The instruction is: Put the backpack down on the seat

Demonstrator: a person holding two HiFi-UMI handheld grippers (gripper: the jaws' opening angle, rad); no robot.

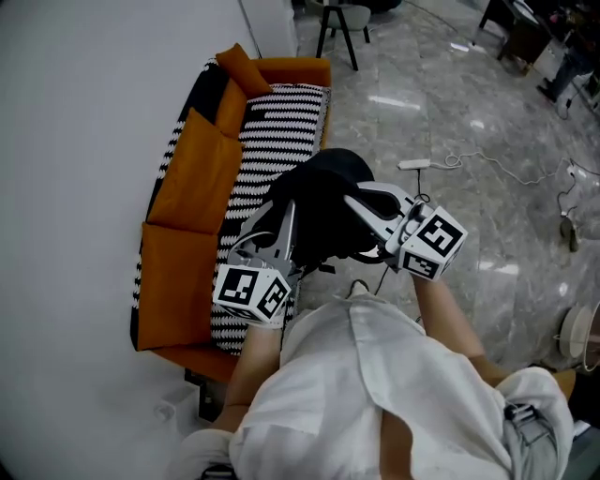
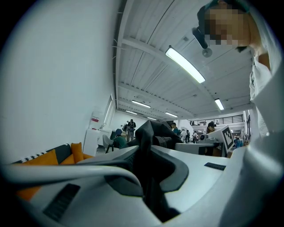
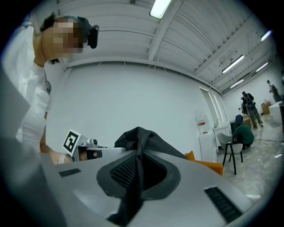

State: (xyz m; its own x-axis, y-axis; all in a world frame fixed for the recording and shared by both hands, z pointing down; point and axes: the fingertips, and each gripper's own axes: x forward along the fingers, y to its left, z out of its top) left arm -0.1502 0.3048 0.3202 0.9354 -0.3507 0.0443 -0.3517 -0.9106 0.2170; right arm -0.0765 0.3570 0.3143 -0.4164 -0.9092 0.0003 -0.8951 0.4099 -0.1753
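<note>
1. Hanging between the two claws, the black backpack (image 1: pixel 319 211) sits over the front edge of the striped seat (image 1: pixel 272 131). In the head view, part of it is above the seat and part above the floor (image 1: pixel 450 94). I cannot tell whether its underside touches the seat.
2. The left claw (image 1: pixel 286 211) is clamped on a fold of the backpack's fabric at the bag's left side. In the left gripper view the dark cloth (image 2: pixel 153 131) is pinched tight in the left claw (image 2: pixel 144 153), with both jaws pressed against it.
3. The right claw (image 1: pixel 356 200) grips the bag's right side from the floor side. In the right gripper view a black strip of the backpack (image 3: pixel 140 135) runs through the closed right claw (image 3: pixel 138 157).
4. The seat belongs to an orange sofa (image 1: pixel 164 309) with orange cushions (image 1: pixel 187 187), and its back is against a white wall (image 1: pixel 84 141).
5. The person (image 1: pixel 375 375) wears a white shirt and stands just in front of the sofa.
6. Farther out on the grey marble floor lie a white power strip (image 1: pixel 413 164) with its cable and a dark chair (image 1: pixel 342 19).
</note>
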